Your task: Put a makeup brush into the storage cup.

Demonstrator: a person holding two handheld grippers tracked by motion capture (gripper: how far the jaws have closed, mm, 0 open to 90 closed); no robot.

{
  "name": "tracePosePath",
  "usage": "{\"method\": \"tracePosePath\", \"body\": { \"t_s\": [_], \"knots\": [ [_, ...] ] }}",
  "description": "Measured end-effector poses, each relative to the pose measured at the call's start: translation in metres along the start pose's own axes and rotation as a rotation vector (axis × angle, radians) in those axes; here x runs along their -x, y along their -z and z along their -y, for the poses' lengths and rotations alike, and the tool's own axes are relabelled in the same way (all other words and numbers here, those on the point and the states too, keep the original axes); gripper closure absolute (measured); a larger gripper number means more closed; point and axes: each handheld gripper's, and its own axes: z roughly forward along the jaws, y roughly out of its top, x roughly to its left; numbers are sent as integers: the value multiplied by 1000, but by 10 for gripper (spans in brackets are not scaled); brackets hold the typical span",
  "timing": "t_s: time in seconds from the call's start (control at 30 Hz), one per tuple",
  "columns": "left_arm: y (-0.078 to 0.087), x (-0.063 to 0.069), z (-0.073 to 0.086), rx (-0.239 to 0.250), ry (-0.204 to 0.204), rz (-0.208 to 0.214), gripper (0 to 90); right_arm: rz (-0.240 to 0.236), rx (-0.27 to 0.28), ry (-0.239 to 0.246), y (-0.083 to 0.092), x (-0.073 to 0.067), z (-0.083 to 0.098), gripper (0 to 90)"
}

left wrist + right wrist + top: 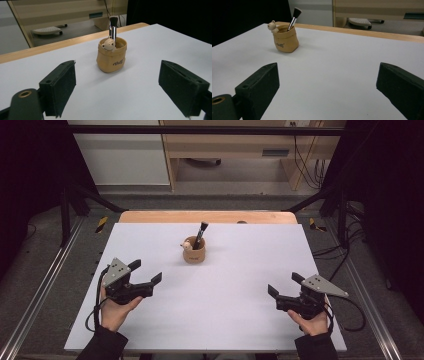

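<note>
Pot: a tan holder (194, 252) is stood upright mid-table (225, 320), far half, a small bear figure (108, 45) perched at its rim.
Brush: a makeup brush (113, 28) is propped inside, bristles up.
Left hand-held gripper (148, 272): jaws are held apart, nothing between them.
Right hand-held gripper (285, 285): jaws are spread, nothing gripped, well apart from the holder.

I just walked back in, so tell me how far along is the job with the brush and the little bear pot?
Done: the makeup brush stands in the bear pot. In hand: nothing; the left claw and right claw are both open and well short of the pot. Left: apparently nothing.
</note>
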Motion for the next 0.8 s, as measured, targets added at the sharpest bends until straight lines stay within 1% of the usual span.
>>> {"method": "tracePosePath", "body": {
  "t_s": [0.07,0.23,0.33,0.4,0.53,0.67,0.8],
  "knots": [
    [3,0,2,-4,-6,-2,127,-1,1,-2,0,0,0,52],
    [10,-3,8,-8,0,-10,117,1,-3,5,1,1,1,52],
    [13,-4,12,-19,-8,-22,109,3,-2,3,1,1,1,52],
    [15,-6,16,-26,-6,-30,106,5,-2,1,1,1,1,52],
    [17,-10,22,-18,15,-42,104,5,-6,5,0,2,2,51],
    [18,-15,33,-37,21,-56,104,4,-9,5,0,1,3,51],
    [19,-20,40,-51,26,-75,104,6,-14,8,1,2,4,50]
  ]
}}
